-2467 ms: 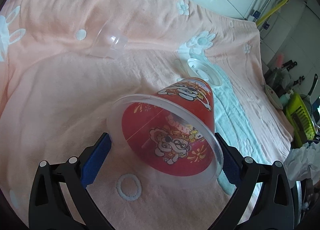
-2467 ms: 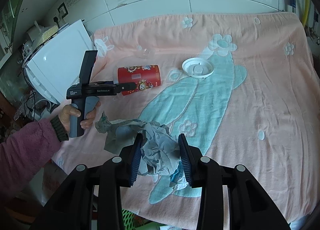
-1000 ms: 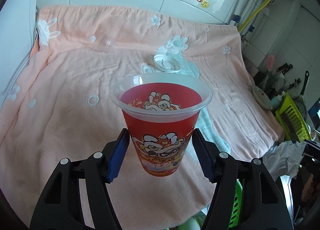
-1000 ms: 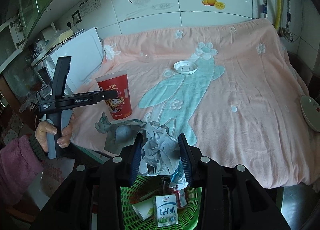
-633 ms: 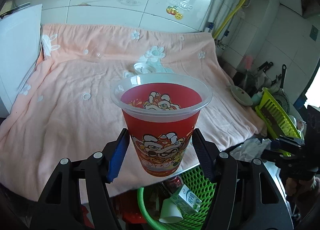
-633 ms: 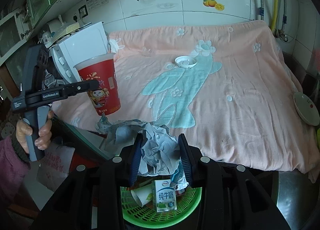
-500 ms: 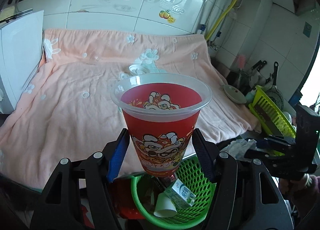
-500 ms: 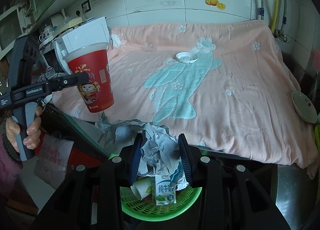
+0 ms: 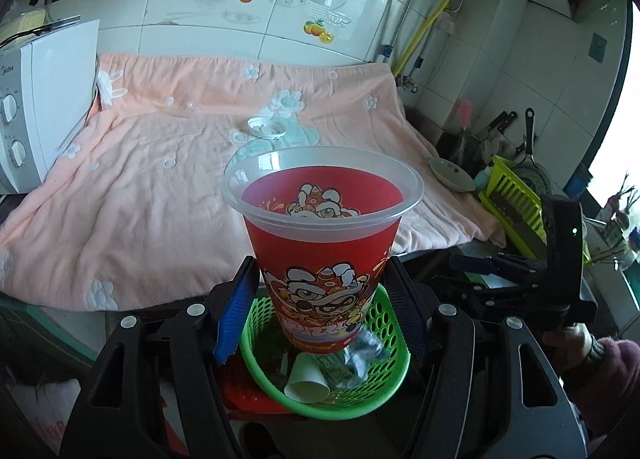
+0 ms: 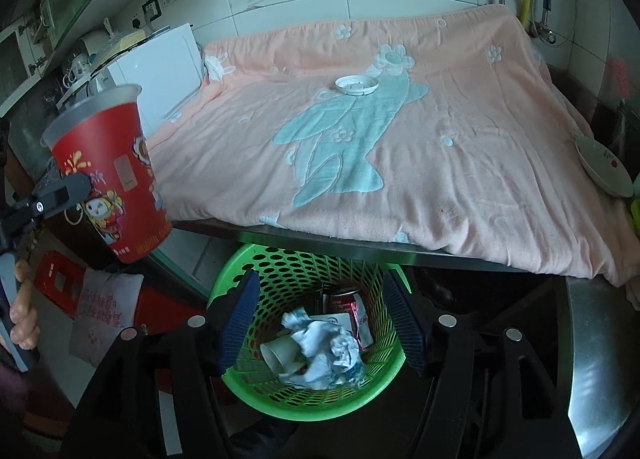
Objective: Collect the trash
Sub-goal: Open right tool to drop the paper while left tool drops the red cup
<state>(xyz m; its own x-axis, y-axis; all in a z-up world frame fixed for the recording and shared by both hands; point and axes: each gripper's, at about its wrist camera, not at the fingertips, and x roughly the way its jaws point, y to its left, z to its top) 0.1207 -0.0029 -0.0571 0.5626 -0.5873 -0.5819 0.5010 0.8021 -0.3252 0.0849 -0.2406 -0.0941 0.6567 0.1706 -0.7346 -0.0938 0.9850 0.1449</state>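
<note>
In the left wrist view, the left tongs (image 9: 322, 301) are closed against the lower sides of a tall red plastic cup with a cartoon lion print and a clear flared rim (image 9: 322, 243), held upright in the air. Directly below the cup sits a round green perforated plastic basket (image 9: 394, 369); inside it a small white paper cup (image 9: 306, 379) lies on its side next to crumpled grey-white paper (image 9: 366, 347). Beyond the cup, the counter draped in a peach-pink towel with pale blue flower shapes (image 9: 160, 195) carries a round white plastic lid (image 9: 266, 128) and, farther back, a small clear plastic cup (image 9: 188, 102). At the far right the right tongs (image 9: 492, 265) show from the side, gripped by a hand; from here I cannot tell how wide they stand.

In the right wrist view, the right tongs (image 10: 322, 319) stand wide apart and hold nothing, poised over the green basket (image 10: 380, 391). In the basket lie the crumpled paper (image 10: 324, 347), the paper cup (image 10: 280, 353) and a red drink can (image 10: 354, 311). At the left the red cup (image 10: 110, 179) hangs tilted in the left tongs (image 10: 60, 189), off the counter's front edge and to the left of the basket. The white lid (image 10: 356, 85) and the clear cup (image 10: 286, 71) rest on the towel (image 10: 460, 147), well apart from the basket.
</note>
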